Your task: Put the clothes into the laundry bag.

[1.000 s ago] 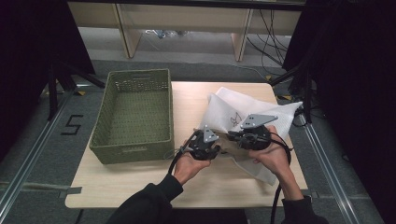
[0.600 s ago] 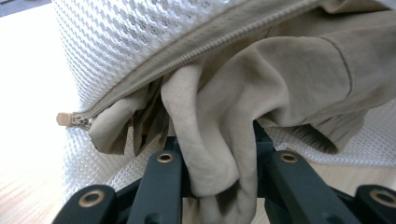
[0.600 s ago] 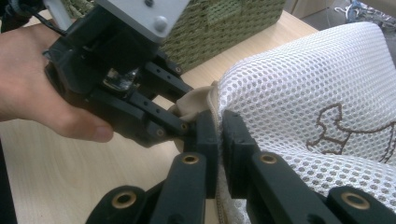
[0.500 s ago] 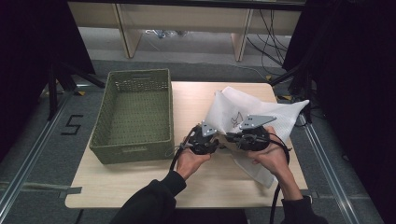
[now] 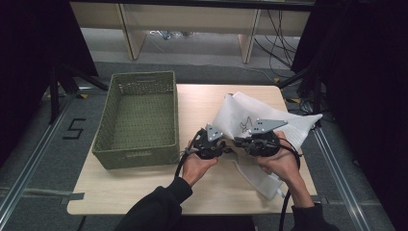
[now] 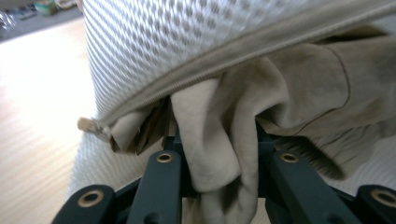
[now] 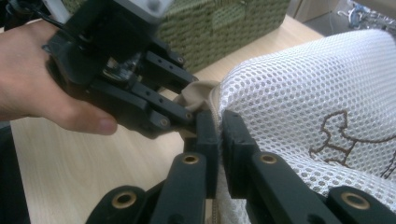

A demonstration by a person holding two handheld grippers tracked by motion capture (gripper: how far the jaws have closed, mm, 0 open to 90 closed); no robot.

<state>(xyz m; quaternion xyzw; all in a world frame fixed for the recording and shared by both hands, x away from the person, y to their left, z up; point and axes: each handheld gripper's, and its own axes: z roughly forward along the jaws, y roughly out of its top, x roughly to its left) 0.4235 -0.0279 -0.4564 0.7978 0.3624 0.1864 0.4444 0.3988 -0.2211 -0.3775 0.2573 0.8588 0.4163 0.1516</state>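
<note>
A single readable sign is seen from the high view: the numeral "5" (image 5: 74, 128), marked in dark tape on the grey floor (image 5: 43, 144) to the left of the desk (image 5: 144, 192). No other text, label or brand can be read.

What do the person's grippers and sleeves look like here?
Both grippers, left and right, are black, each topped by a grey three-cornered plate with small holes. Their jaw links carry brass-coloured rivets. A black cable trails from each. The sleeves are dark.
</note>
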